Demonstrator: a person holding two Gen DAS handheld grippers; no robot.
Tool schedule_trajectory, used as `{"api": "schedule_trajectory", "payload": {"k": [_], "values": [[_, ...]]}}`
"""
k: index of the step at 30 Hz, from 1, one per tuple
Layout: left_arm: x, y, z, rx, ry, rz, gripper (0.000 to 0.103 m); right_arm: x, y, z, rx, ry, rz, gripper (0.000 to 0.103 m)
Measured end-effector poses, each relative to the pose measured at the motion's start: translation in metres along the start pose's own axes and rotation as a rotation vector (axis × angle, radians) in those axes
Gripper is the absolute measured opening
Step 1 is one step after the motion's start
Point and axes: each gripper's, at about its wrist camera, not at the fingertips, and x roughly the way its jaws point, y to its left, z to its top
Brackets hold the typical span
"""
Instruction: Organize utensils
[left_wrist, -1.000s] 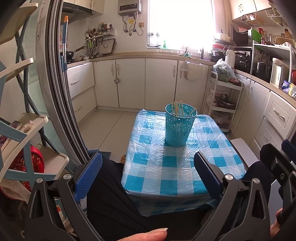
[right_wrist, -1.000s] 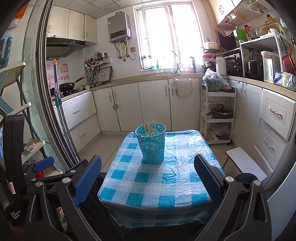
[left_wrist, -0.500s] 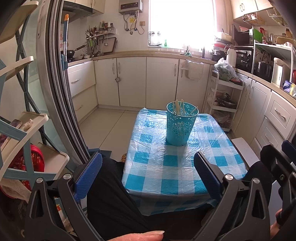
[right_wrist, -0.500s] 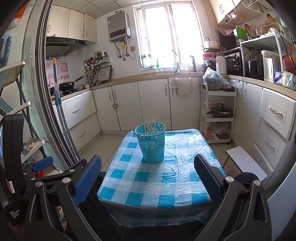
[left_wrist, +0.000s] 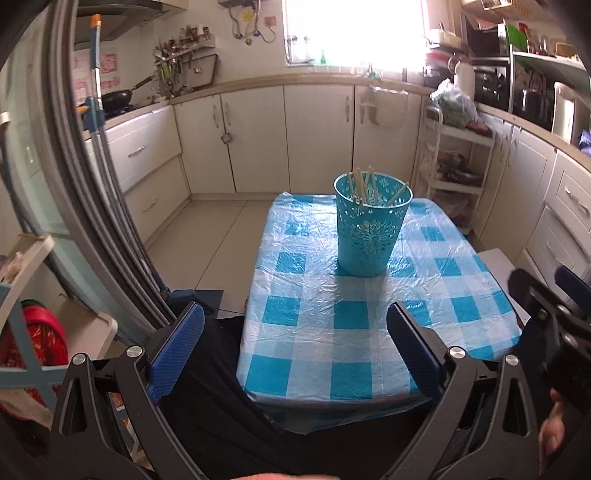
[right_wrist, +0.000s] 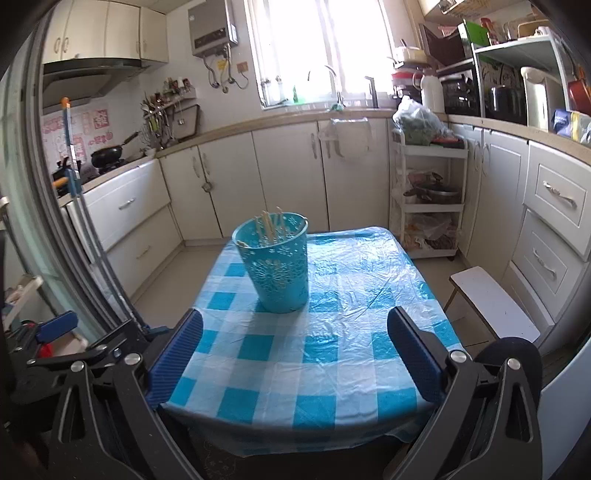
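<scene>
Small kitchen lit by a bright window

Strong daylight is admitted through the window (right_wrist: 321, 51) above the counter (right_wrist: 258, 123), beside which a water heater (right_wrist: 211, 27) is mounted on the white-tiled wall. Cream cabinets (right_wrist: 284, 177) are ranged along the back and right sides, over a pale tiled floor (left_wrist: 218, 240). A white trolley (right_wrist: 428, 199) with pots and bags is set in the corner, a white stool (right_wrist: 491, 299) near the drawers. A range hood (right_wrist: 88, 74) is seen at the left above a black wok (right_wrist: 107, 153). The worktop (right_wrist: 332, 343) is covered with a blue-and-white checked cloth.
</scene>
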Motion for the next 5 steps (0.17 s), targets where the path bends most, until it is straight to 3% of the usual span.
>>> {"api": "schedule_trajectory", "payload": {"k": [5], "values": [[0.041,-0.003,0.01,-0.004,0.055,-0.008,0.095,0.085,-0.023,-0.002,-0.035,0.071,-0.092,0.096]]}}
